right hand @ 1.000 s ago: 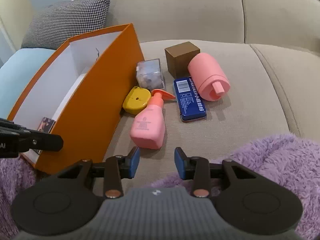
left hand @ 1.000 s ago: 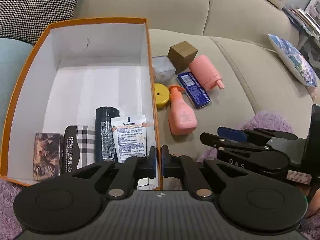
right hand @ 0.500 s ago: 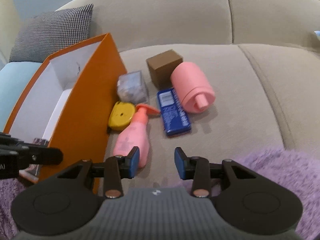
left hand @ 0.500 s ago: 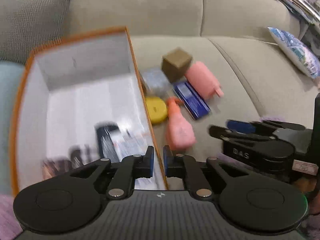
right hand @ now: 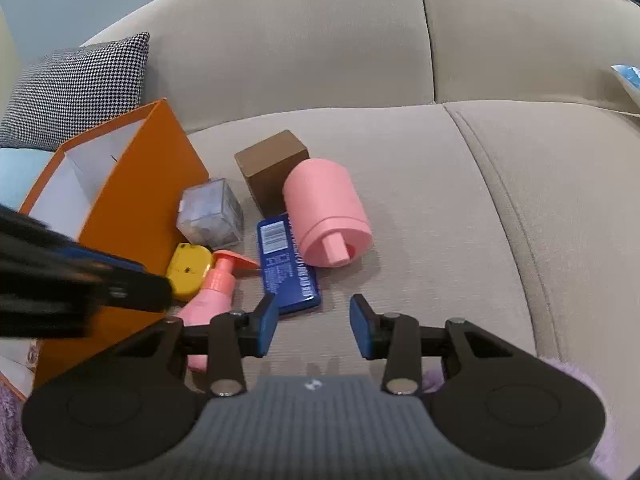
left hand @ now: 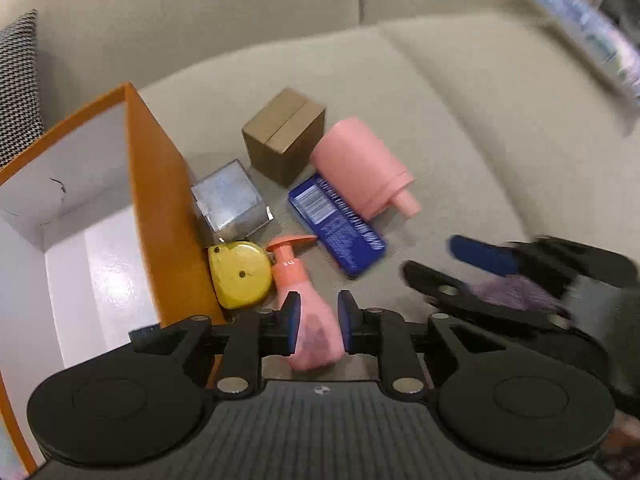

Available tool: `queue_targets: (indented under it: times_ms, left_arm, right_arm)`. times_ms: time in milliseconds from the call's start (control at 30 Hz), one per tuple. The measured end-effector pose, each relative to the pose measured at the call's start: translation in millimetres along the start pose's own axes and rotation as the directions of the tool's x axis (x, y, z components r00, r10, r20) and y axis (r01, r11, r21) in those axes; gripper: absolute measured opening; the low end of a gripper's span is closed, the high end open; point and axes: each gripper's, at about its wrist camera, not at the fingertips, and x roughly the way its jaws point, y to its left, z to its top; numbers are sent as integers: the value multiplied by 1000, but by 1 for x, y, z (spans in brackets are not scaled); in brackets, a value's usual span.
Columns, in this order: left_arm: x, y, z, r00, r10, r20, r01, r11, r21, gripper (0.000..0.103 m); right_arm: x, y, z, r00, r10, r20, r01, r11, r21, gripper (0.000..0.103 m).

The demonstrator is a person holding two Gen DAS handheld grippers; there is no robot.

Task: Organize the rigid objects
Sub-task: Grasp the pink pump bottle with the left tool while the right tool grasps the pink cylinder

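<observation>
Left wrist view: the left gripper (left hand: 318,328) hangs over the pink pump bottle (left hand: 306,316), jaws narrow and opening, pads astride its body without pressing. It lies just beside the orange box (left hand: 160,208), against the yellow tape measure (left hand: 240,276). Closing could nudge that measure or slip off the rounded body. The right gripper (right hand: 314,330) stands part open, empty. Print on the blue tin (right hand: 286,264) is unreadable.
</observation>
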Motion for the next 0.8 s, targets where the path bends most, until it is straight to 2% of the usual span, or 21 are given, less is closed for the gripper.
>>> queue_targets:
  times_ms: [200, 267, 333, 367, 467, 567, 600, 800]
  left_arm:
    - [43, 1, 20, 985, 52, -165, -50, 999, 12, 30]
    - [52, 2, 23, 981, 51, -187, -52, 999, 2, 37]
    - [60, 3, 25, 977, 61, -206, -63, 998, -5, 39]
    - [63, 3, 25, 976, 66, -209, -69, 998, -7, 40]
    - [67, 6, 25, 976, 61, -209, -71, 997, -42, 40]
    - [65, 15, 23, 980, 34, -195, -52, 995, -86, 33]
    - [64, 18, 21, 982, 16, -188, -36, 994, -105, 30]
    - [45, 31, 0, 995, -5, -100, -11, 988, -156, 28]
  right_arm:
    - [10, -10, 6, 999, 40, -17, -40, 999, -15, 41]
    - [15, -10, 9, 998, 42, -45, -44, 997, -59, 42]
    - [20, -7, 12, 998, 39, -56, -45, 993, -110, 49]
    - [23, -6, 14, 998, 37, -58, -45, 990, -137, 54]
    - [30, 0, 20, 999, 2, -46, -12, 974, -226, 54]
    - [37, 4, 23, 999, -20, -33, 9, 953, -303, 56]
    - [40, 6, 25, 999, -22, -27, 12, 946, -324, 59]
    - [57, 18, 29, 997, -74, 1, 65, 871, -488, 77]
